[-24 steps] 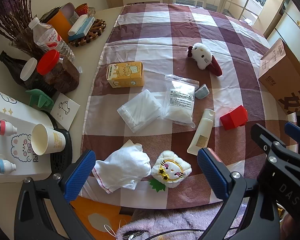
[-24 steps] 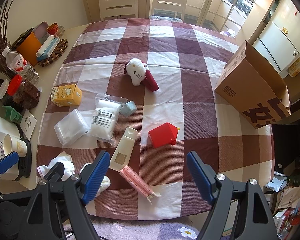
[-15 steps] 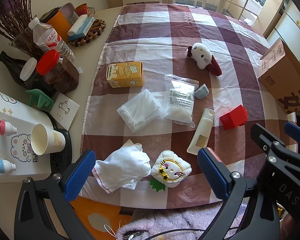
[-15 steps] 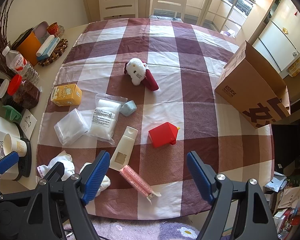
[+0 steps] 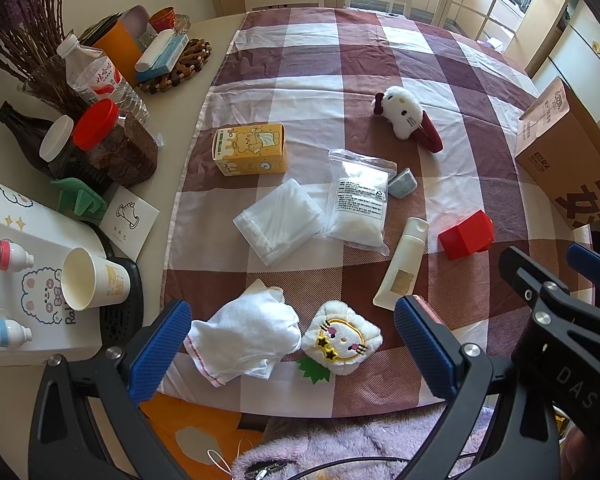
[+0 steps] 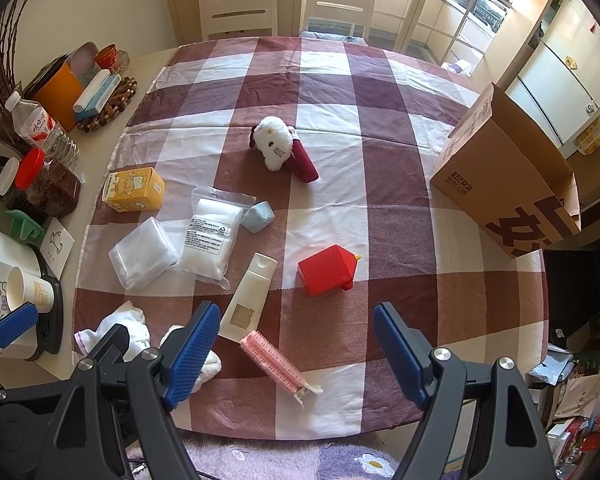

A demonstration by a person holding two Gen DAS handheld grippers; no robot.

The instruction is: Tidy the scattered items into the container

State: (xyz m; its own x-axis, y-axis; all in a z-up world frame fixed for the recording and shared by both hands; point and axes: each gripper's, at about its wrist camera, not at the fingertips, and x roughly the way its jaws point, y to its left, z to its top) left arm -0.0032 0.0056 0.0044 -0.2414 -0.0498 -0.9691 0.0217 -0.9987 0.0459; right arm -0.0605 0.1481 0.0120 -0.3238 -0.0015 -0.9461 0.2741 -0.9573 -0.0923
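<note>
While nothing has shifted from the earlier views, both grippers hover over the near edge of the checked tablecloth [image 6: 332, 92]: the left gripper [image 5: 292, 354] gapes empty above the white cloth [image 5: 246, 338], the right gripper [image 6: 296, 350] gapes empty above the pink hair roller [image 6: 274, 362]. The cardboard box [image 6: 512, 184], far right of the roller, has yet to receive anything, so tidying seems unstarted.

Tablecloth [image 6: 332, 216] was checked maroon and white. Red house-shaped box [image 6: 326, 275], yellow carton [image 5: 252, 155], pink comb [image 6: 274, 362] and brown cardboard box [image 6: 504, 184] were noted. Gripper pads [image 6: 190, 354] were blue.
</note>
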